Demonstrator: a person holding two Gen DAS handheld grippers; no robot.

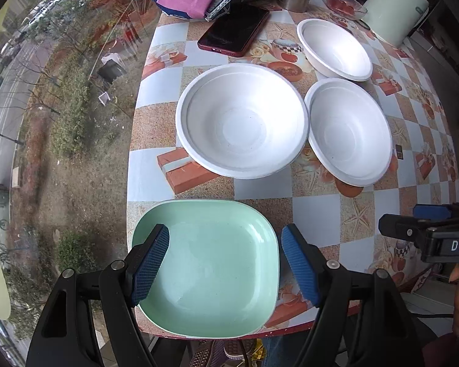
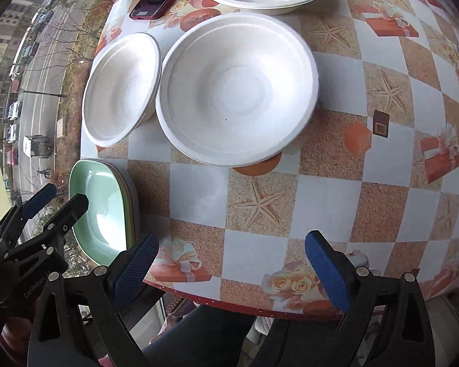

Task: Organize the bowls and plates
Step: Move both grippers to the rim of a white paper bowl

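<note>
Jaws of the left hand-held gripper [image 1: 225, 263] stand released at the bottom of the frame, straddling a green plate [image 1: 208, 269] without touching it; the plate lies at the counter's [image 1: 315, 214] near edge. In the right wrist view the right hand-held gripper [image 2: 231, 264] is likewise released over bare counter, bottom centre. Beyond, mid-frame, three white bowls [image 1: 241, 122] sit close together. A phone [image 1: 234, 30] lies at upper centre.
</note>
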